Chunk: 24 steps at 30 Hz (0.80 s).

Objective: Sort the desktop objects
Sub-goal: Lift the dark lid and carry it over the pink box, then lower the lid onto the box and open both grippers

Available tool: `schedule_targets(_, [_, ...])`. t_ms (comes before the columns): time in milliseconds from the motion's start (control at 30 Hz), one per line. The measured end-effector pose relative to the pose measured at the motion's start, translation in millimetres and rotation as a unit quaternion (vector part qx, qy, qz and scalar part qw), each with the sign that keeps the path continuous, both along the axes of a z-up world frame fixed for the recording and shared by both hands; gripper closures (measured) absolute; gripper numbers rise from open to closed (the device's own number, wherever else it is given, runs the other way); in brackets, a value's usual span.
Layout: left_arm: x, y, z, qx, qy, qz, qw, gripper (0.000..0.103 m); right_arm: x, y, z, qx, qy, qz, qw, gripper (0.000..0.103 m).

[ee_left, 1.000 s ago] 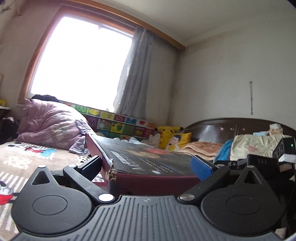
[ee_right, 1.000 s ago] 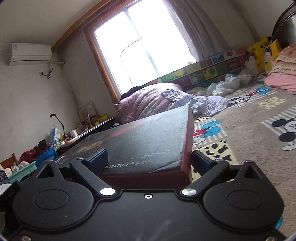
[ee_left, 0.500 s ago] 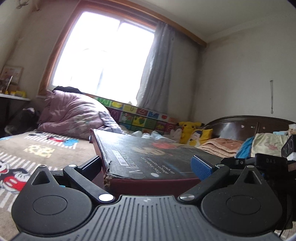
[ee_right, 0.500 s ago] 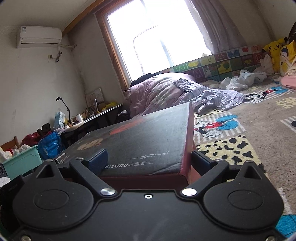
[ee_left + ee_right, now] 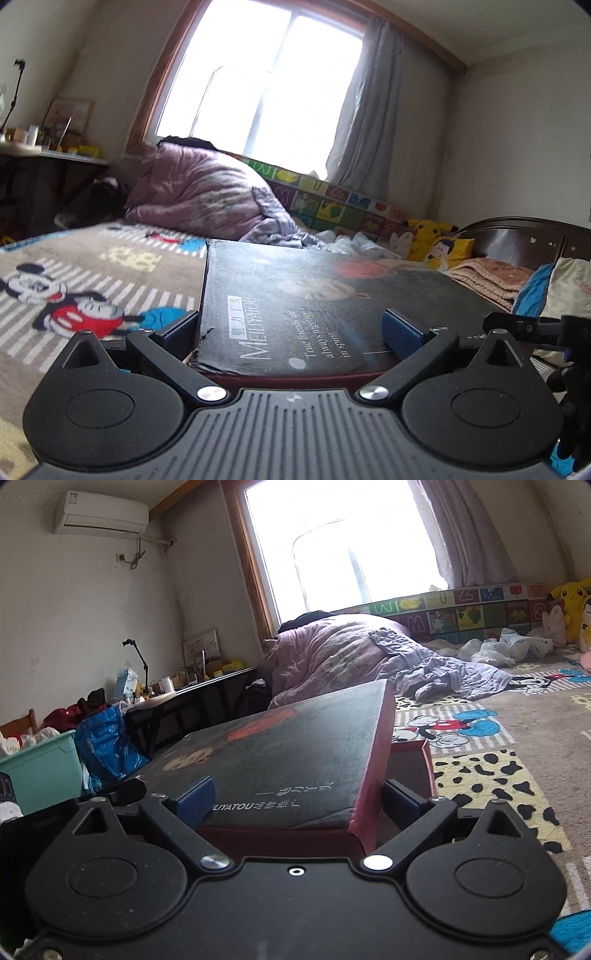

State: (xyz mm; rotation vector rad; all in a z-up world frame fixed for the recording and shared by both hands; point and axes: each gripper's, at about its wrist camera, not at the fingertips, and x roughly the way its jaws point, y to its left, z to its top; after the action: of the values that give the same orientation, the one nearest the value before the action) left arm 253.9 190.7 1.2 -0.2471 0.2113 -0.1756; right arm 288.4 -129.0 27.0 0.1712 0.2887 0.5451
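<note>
A flat box with a black printed lid and dark red sides [image 5: 317, 306] is held in the air between both grippers. My left gripper [image 5: 291, 332] is shut on one end of it, one blue pad on the lid and one under the left edge. My right gripper [image 5: 299, 801] is shut on the other end of the box [image 5: 295, 753], where the lid sits slightly askew over the red base [image 5: 410, 760]. The right gripper's black body shows at the far right of the left wrist view [image 5: 535, 328].
A bed with a cartoon-print blanket [image 5: 92, 280] lies below the box. A pink quilt heap [image 5: 195, 195] and plush toys [image 5: 432, 236] lie by the window. A dark desk with clutter [image 5: 192, 694], a blue bag [image 5: 107, 746] and a teal bin [image 5: 40, 768] stand at the left.
Both grippers have swung with the box to the left, toward the desk side of the room. The hold on the box is the same.
</note>
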Motion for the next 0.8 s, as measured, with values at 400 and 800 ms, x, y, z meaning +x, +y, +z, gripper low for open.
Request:
schedule_targets(400, [15.6,-28.3,-2.2,0.009,0.047,-0.026,0.9985,0.000,7.5,-13.1,-3.6,-0.027,0.009,-0.046,0.999,0.005])
schedule_targets(800, [16.7,-45.0,-0.6,0.055,0.045,-0.007,0.9974,0.000,-5.6,-13.7,-6.6,-0.065,-0.040,-0.082,0.994,0.005])
